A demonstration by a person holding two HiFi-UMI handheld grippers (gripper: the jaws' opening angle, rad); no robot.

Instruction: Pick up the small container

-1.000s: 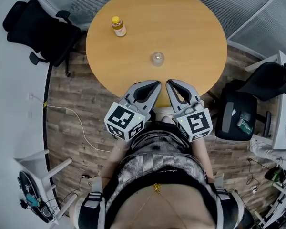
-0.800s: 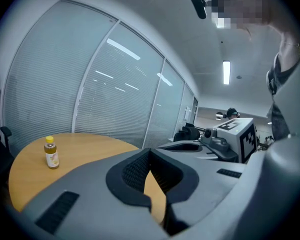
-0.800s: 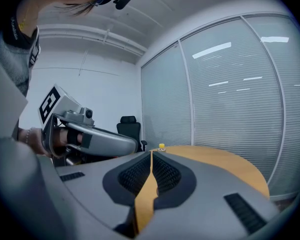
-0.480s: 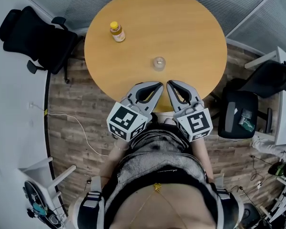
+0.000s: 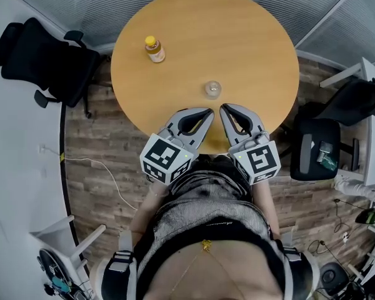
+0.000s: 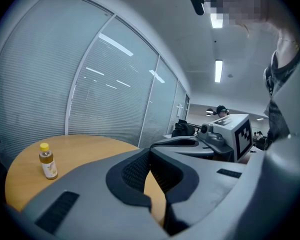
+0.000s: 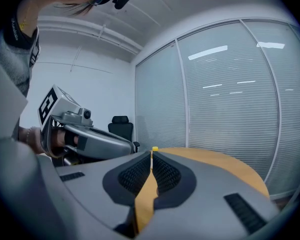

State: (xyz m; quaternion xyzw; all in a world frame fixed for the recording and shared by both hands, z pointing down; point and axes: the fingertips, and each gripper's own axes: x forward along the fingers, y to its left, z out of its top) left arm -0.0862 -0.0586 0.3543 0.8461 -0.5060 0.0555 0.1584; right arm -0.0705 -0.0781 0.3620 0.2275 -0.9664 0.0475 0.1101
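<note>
Fingers of our left gripper (image 5: pixel 206 113) and right gripper (image 5: pixel 226 110) are closed, empty. The small clear container (image 5: pixel 213 89) just beyond looks light and slippery; we would grasp its sides.

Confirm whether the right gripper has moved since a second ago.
Yes. The right gripper has advanced across the round table toward the small container; the gap between them is smaller.
</note>
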